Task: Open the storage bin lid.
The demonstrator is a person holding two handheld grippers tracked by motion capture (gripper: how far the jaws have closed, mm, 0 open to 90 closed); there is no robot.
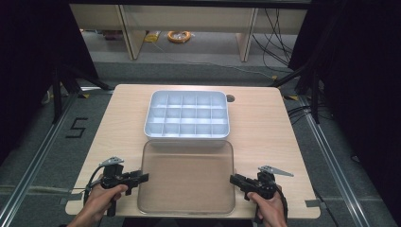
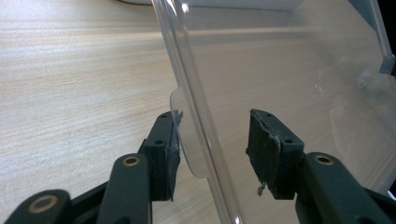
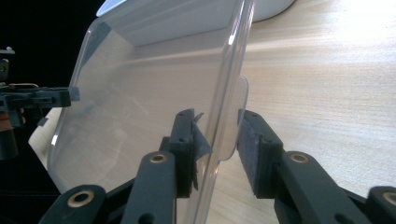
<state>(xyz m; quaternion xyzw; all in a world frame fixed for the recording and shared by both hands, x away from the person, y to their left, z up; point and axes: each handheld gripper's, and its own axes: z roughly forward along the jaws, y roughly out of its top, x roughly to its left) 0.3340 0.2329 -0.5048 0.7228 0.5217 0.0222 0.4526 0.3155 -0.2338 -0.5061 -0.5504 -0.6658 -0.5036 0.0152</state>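
A clear plastic lid [image 1: 187,177] lies flat on the wooden table, just in front of a white tray [image 1: 187,140] divided into several empty compartments. My left gripper [image 1: 144,177] is at the lid's left edge. In the left gripper view the lid's rim [image 2: 187,70] and small tab [image 2: 184,135] stand between the jaws [image 2: 212,135], and the far pad [image 2: 261,144] is clear of the plastic. My right gripper [image 1: 233,178] is at the lid's right edge. There the rim [image 3: 229,79] and tab [image 3: 237,116] pass between its parted jaws [image 3: 217,135].
The table [image 1: 265,127] has bare wood on both sides of the tray and a cable hole [image 1: 230,98] at the back right. Its front edge runs just under the hands. Beyond it are floor, desk legs, cables and an orange coil [image 1: 179,35].
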